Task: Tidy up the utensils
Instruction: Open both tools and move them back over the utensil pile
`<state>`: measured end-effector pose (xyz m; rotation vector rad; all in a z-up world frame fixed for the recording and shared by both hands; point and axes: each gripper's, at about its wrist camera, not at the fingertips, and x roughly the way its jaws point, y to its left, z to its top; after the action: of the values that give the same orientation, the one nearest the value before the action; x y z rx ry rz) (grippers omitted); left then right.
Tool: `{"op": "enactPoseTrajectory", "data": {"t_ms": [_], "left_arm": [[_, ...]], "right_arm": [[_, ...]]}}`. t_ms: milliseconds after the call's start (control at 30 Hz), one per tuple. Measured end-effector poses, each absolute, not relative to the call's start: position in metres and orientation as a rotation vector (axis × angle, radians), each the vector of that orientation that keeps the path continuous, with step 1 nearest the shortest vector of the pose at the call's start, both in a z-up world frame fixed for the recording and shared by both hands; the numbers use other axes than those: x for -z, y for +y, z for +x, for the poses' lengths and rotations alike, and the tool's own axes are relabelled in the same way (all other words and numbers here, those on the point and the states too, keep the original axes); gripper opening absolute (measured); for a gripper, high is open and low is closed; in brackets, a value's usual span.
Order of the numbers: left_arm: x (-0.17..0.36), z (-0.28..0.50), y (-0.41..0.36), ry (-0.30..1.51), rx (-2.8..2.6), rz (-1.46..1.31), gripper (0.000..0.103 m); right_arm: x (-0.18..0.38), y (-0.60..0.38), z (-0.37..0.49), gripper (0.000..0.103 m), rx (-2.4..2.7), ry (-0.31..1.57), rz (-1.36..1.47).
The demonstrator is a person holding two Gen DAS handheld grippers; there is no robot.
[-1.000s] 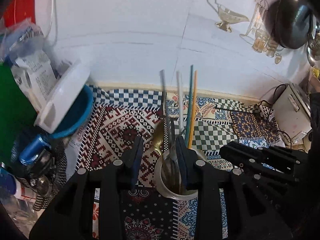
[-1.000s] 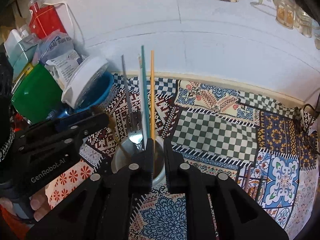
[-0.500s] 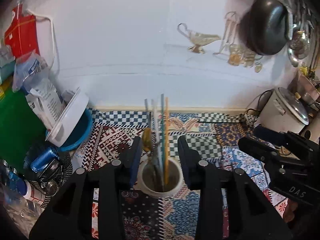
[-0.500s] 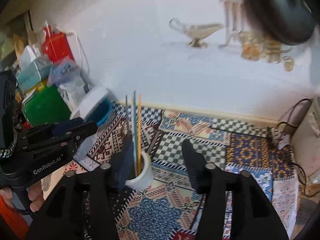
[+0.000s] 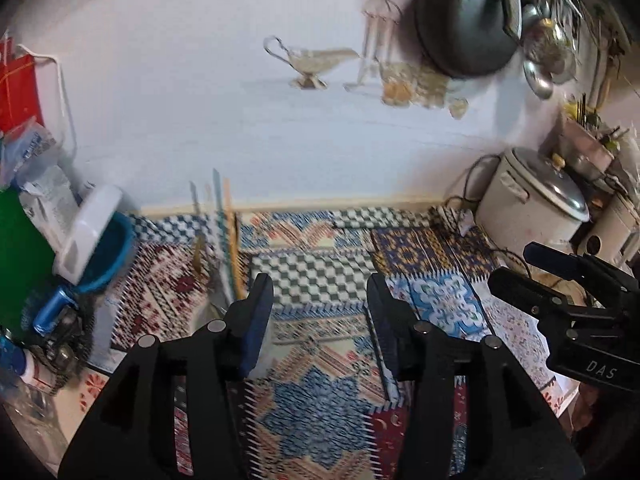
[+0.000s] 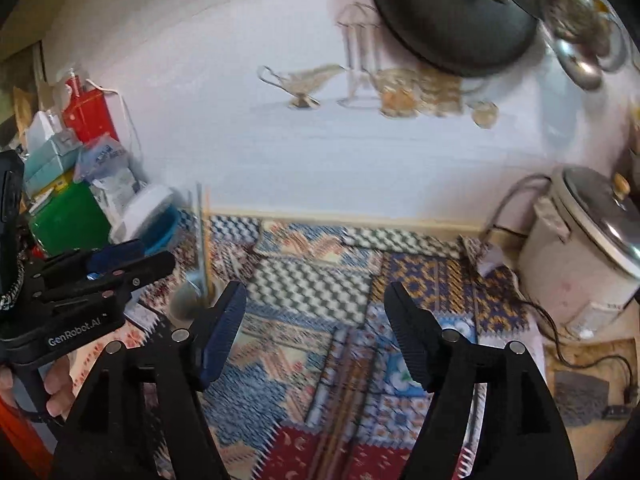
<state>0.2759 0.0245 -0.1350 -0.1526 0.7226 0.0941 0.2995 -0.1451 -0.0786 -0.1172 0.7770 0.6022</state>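
Observation:
A white cup (image 5: 208, 312) stands on the patterned cloth (image 5: 320, 272) with several upright sticks and utensils (image 5: 224, 236) in it, blurred by motion. My left gripper (image 5: 320, 304) hangs above the cloth to the right of the cup; its jaws are opening with nothing between them. In the right wrist view the cup (image 6: 186, 300) and its sticks (image 6: 202, 236) sit just left of my right gripper (image 6: 316, 316), whose jaws are opening wide and hold nothing. Thin brown chopsticks (image 6: 344, 392) lie on the cloth below the right gripper.
A rice cooker (image 5: 532, 204) with a cable stands at the right by the wall. A blue bowl with a white lid (image 5: 96, 248), a green container (image 5: 20, 256) and packets crowd the left. A dark pan (image 5: 464, 20) hangs on the wall.
Both grippers have drawn back and up from the cup, which now lies to their left. The right gripper went from shut to wide open; the left opened further.

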Motion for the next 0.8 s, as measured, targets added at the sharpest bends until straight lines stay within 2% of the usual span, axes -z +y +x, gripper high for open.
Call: {"op": "enactPoseTrajectory", "data": {"t_ms": [433, 667, 800], "left_arm": [[0.242, 0.29, -0.027, 1.013, -0.061, -0.197, 0.048], [0.28, 0.29, -0.032, 1.113, -0.093, -0.221, 0.048], [0.291, 0.289, -0.034, 1.144, -0.102, -0.234, 0.048]], "right_arm": [[0.186, -0.197, 0.316, 0.068, -0.505, 1.066, -0.194], [0.24, -0.199, 0.316, 0.067, -0.494, 1.196, -0.211], [0.256, -0.19, 0.315, 0.056, -0.517, 1.237, -0.218]]}}
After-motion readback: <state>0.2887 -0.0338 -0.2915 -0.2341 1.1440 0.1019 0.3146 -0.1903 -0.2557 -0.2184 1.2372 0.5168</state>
